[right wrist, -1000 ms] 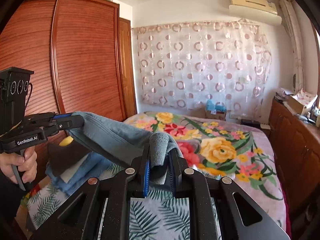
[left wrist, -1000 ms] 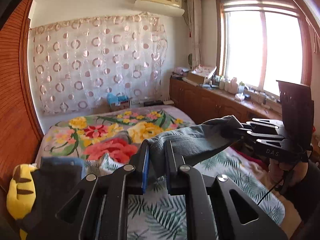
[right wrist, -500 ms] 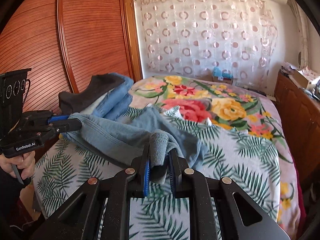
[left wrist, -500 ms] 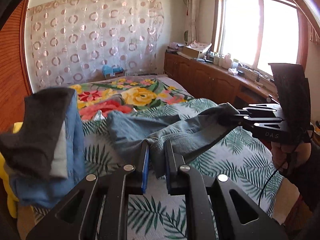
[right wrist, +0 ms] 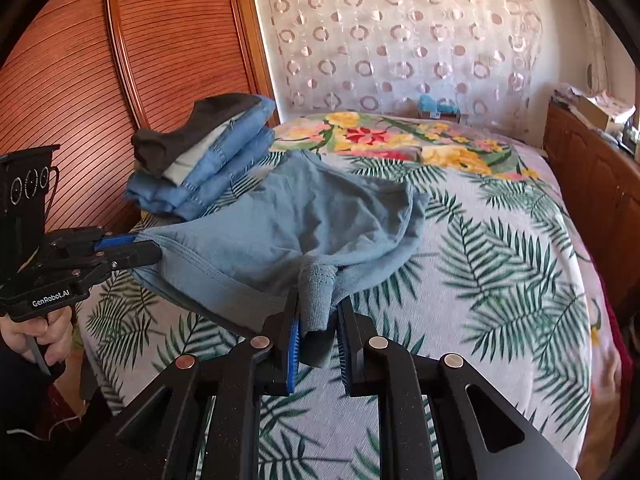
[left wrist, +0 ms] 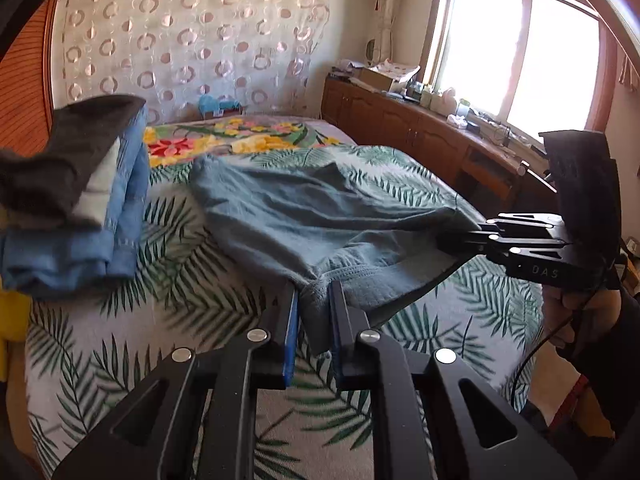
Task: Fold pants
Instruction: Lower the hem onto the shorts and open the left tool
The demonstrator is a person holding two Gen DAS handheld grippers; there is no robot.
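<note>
The blue-grey pants lie spread over the leaf-print bed cover, far end on the bed, near edge held up. My left gripper is shut on one corner of the near edge. My right gripper is shut on the other corner, with a bunched fold of cloth between its pads. In the right wrist view the pants stretch from my left gripper at the left across to the right gripper. In the left wrist view my right gripper holds the cloth at the right.
A stack of folded clothes, dark on top and blue below, sits left of the pants, also in the right wrist view. A floral blanket covers the bed's far end. A wooden wardrobe stands left; low cabinets run under the window.
Both grippers have come down and toward the bed with the pants. The pants hung bunched in the air before; now their far end lies spread on the bed cover.
</note>
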